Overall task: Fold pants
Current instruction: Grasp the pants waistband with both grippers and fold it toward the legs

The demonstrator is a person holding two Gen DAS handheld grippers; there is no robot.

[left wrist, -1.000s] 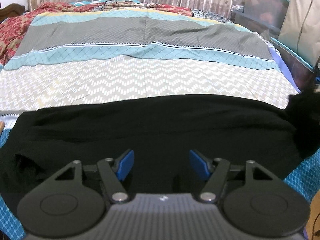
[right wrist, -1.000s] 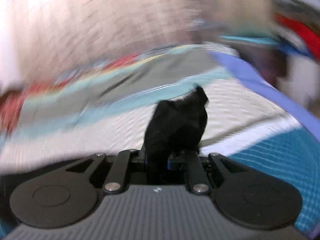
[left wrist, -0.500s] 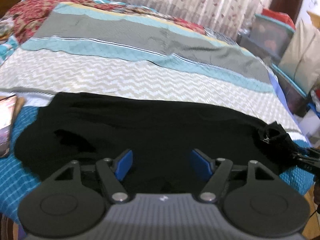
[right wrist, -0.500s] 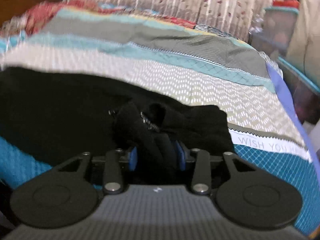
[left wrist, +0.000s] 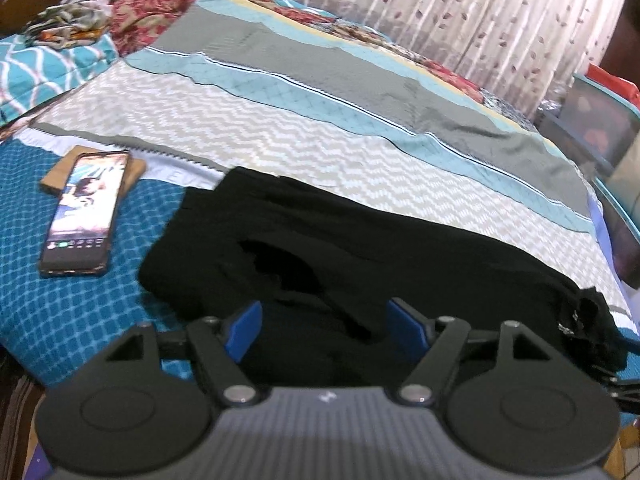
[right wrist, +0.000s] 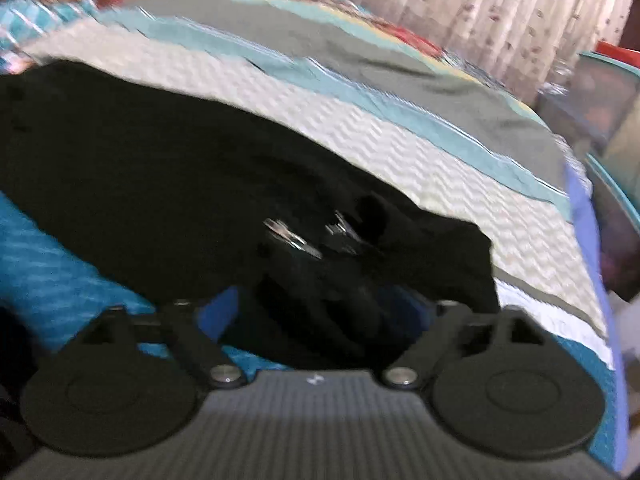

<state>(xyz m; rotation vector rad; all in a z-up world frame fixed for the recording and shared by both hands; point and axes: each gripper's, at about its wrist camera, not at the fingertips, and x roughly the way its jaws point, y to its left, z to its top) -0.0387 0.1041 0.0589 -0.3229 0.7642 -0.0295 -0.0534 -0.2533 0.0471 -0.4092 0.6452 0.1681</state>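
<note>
A pair of black fabric pants (left wrist: 360,248) lies spread across the near part of a bed (left wrist: 280,128) covered with a quilt in white zigzag, pale blue and grey bands, with a teal checked band along its near edge. In the left wrist view the pants run from the left-centre to the far right, where a bunched end with a small metal fitting (left wrist: 588,316) sits at the bed's right edge.

The left gripper (left wrist: 324,326) hovers over the near edge of the pants with its blue-padded fingers (left wrist: 244,326) spread apart; dark cloth lies below and between them, but the pads do not press on it.

The right gripper (right wrist: 320,312) is over the bunched right end of the pants (right wrist: 200,184). Its jaws are opening, and a crumpled fold of black cloth with shiny metal clasps (right wrist: 296,236) sits between them; the blur makes it hard to tell whether either pad touches the cloth, but the fingers stand wide and do not pinch it.

To the left of the pants, on the teal checked band, a dark smartphone with a lit screen (left wrist: 84,212) lies partly on a flat brown wooden block (left wrist: 56,178). Far behind the bed hangs a pale pleated curtain with a leaf print (left wrist: 460,8). At the right stand clear plastic storage boxes with teal lids (left wrist: 600,120).
</note>
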